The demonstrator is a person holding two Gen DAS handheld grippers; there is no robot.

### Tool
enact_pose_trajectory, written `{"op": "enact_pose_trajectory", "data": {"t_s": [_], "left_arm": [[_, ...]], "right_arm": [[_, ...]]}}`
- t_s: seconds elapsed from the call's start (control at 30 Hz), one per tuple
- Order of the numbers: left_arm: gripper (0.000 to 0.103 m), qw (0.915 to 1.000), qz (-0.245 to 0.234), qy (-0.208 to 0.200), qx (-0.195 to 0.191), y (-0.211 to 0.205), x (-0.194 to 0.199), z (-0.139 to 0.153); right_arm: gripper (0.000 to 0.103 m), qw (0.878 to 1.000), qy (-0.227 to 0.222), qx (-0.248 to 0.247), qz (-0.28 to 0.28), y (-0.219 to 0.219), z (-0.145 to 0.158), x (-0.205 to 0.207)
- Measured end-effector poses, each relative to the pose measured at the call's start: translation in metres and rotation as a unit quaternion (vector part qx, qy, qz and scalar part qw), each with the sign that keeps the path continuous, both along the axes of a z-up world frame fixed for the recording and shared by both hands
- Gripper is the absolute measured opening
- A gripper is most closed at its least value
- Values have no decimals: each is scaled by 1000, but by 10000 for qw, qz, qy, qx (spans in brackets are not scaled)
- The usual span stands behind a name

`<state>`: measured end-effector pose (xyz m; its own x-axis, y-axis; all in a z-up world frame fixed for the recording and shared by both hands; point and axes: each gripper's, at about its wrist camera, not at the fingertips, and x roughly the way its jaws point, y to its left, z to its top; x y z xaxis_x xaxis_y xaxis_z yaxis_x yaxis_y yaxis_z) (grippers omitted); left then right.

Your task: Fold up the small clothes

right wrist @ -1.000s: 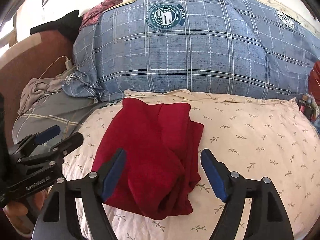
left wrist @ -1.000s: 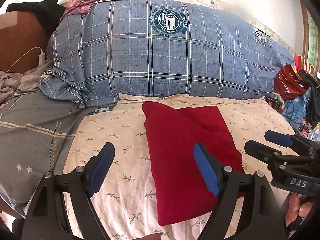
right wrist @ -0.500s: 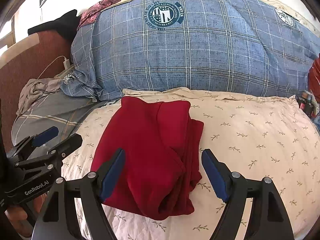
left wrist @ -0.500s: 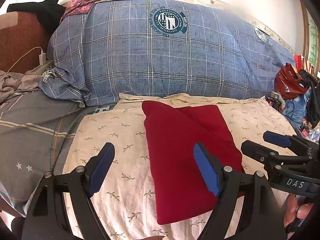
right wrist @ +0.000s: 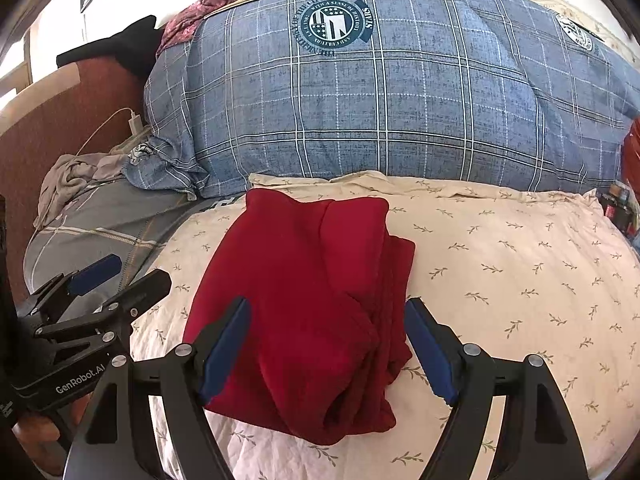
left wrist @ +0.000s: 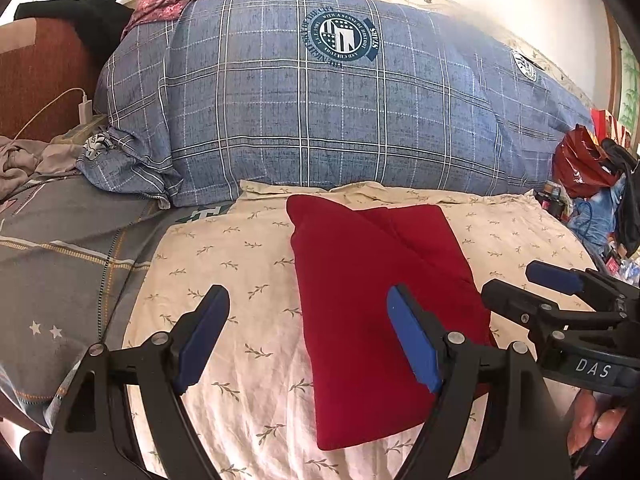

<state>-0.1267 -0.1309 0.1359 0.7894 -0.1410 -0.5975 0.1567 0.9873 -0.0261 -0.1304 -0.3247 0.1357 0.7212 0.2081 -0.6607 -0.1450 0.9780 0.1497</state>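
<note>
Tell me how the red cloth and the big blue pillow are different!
The red cloth is plain red; the big blue pillow is checked with white lines and has round badges. The cloth is much smaller and lies flat and folded on the leafy cream sheet; the pillow is puffy and stands up behind it. Both are soft fabric things on the bed, and neither the left gripper nor the right gripper holds them.

Blue plaid pillow [left wrist: 320, 120], cream sheet [left wrist: 240, 264]
</note>
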Motion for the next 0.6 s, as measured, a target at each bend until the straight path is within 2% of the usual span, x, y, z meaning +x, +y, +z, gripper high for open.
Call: {"op": "enact_pose_trajectory", "data": {"t_s": [0.6], "left_arm": [[81,10000,11,67,-14,-1,4,-3]], "right_arm": [[80,9999,85,-41,79,7,-5,5]]}}
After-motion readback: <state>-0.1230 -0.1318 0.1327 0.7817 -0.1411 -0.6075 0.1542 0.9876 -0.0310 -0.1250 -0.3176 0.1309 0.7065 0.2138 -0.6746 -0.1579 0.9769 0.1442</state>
